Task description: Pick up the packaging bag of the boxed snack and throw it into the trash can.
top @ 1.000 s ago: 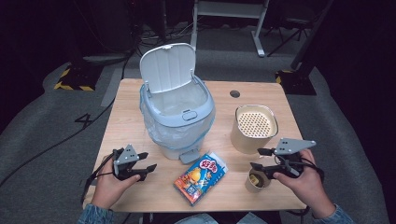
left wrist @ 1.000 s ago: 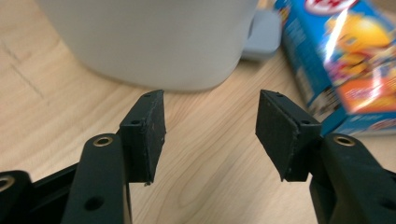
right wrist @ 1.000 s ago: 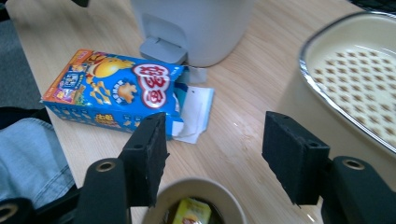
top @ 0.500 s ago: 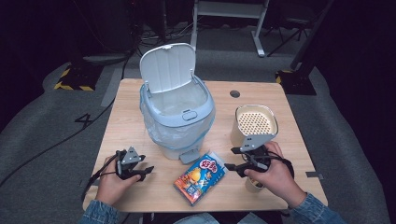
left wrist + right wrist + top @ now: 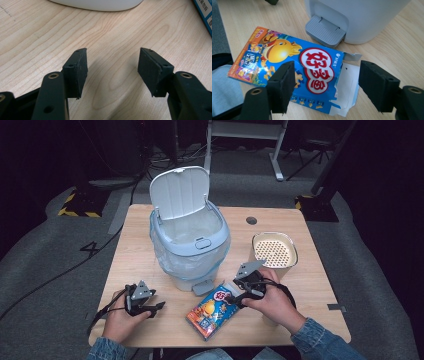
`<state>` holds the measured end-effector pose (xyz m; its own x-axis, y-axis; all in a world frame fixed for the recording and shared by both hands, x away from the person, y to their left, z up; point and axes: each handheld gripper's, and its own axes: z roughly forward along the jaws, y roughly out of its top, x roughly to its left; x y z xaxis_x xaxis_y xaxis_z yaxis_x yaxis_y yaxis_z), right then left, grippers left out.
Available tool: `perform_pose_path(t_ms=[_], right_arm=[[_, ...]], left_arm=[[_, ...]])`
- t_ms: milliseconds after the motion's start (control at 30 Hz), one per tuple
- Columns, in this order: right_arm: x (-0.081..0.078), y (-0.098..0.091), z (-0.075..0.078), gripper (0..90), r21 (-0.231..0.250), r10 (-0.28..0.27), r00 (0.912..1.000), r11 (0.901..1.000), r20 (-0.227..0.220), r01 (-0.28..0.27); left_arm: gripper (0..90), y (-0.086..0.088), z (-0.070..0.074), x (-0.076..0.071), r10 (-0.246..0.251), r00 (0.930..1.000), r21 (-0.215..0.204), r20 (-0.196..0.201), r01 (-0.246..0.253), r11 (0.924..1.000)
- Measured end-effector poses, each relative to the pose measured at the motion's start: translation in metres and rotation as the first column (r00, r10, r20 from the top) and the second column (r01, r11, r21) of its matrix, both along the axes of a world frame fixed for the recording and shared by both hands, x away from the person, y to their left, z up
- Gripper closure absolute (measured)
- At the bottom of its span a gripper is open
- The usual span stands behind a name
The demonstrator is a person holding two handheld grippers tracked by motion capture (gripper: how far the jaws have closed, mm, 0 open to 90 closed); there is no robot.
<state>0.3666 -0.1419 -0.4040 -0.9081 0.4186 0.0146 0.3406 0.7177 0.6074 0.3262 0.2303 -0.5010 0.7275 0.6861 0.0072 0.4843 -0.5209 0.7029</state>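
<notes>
one flattened blue snack box (image 5: 214,309) lies face up on the wooden table (image 5: 310,280), just in front of the pedal (image 5: 202,288) of one white pedal bin (image 5: 190,245). its long axis runs diagonally in the high view, the torn-open flap end toward the bin and the right gripper (image 5: 239,294), the closed end toward the table's near edge. in the right gripper view the box (image 5: 294,72) lies below the gap between the jaws, which have just been opening and stand wide; the pads appear clear of the cardboard, though contact is hard to judge. the left gripper (image 5: 156,307) sits low over bare table, well apart from the box, jaws wide with nothing between them. the bin's lid (image 5: 179,192) stands raised. one perforated beige container (image 5: 274,251) stands right of the bin, by the right hand (image 5: 272,302)
</notes>
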Motion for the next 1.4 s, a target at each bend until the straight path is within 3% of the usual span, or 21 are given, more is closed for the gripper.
perform_pose_path(t_ms=[133, 433, 700, 767, 967, 1167, 1267, 1333, 1367, 1400], right_arm=[[0.006, 0.008, -0.010, 27.6, -0.025, -0.009, 0.9993, 0.9997, -0.036, 0.008], [0.012, 0.017, -0.022, 23.0, -0.075, -0.009, 0.9960, 0.9972, -0.089, 0.002], [0.011, 0.022, -0.028, 25.6, -0.098, 0.016, 0.9914, 0.9948, -0.130, -0.029], [0.006, 0.021, -0.028, 27.2, -0.112, 0.021, 0.9871, 0.9930, -0.159, -0.039], [-0.012, 0.017, -0.026, 30.2, -0.143, 0.022, 0.9838, 0.9886, -0.178, -0.048], [-0.036, 0.010, -0.022, 36.6, -0.139, 0.057, 0.9759, 0.9865, -0.211, -0.088], [-0.044, 0.005, -0.016, 36.3, -0.112, 0.096, 0.9762, 0.9865, -0.194, -0.119], [-0.045, 0.003, -0.012, 35.1, -0.101, 0.124, 0.9844, 0.9853, -0.125, -0.137], [-0.045, 0.003, -0.012, 35.1, -0.101, 0.124, 0.9844, 0.9853, -0.125, -0.137], [-0.044, 0.003, -0.010, 35.1, -0.101, 0.137, 0.9868, 0.9842, -0.086, -0.145]], left_arm=[[40.5, 0.002, -0.002, -0.001, 0.006, 1.0000, -0.028, -0.005, -0.007, 0.9996], [39.1, 0.001, -0.002, 0.001, 0.006, 1.0000, -0.028, -0.005, -0.006, 0.9996], [39.0, 0.001, -0.002, 0.001, 0.005, 1.0000, -0.028, -0.006, -0.006, 0.9996], [38.9, 0.001, -0.002, 0.001, 0.006, 1.0000, -0.028, -0.005, -0.006, 0.9996], [38.7, 0.001, -0.002, 0.001, 0.005, 1.0000, -0.027, -0.005, -0.005, 0.9996], [38.6, 0.001, -0.002, 0.002, 0.005, 1.0000, -0.027, -0.005, -0.005, 0.9996], [38.5, 0.001, -0.002, 0.002, 0.008, 1.0000, -0.027, -0.005, -0.008, 0.9996], [38.4, 0.000, -0.002, 0.002, 0.010, 0.9999, -0.030, -0.008, -0.010, 0.9995], [38.3, 0.000, -0.002, 0.002, 0.010, 0.9999, -0.030, -0.008, -0.010, 0.9995], [38.3, 0.000, -0.002, 0.002, 0.010, 0.9999, -0.030, -0.009, -0.010, 0.9995]])
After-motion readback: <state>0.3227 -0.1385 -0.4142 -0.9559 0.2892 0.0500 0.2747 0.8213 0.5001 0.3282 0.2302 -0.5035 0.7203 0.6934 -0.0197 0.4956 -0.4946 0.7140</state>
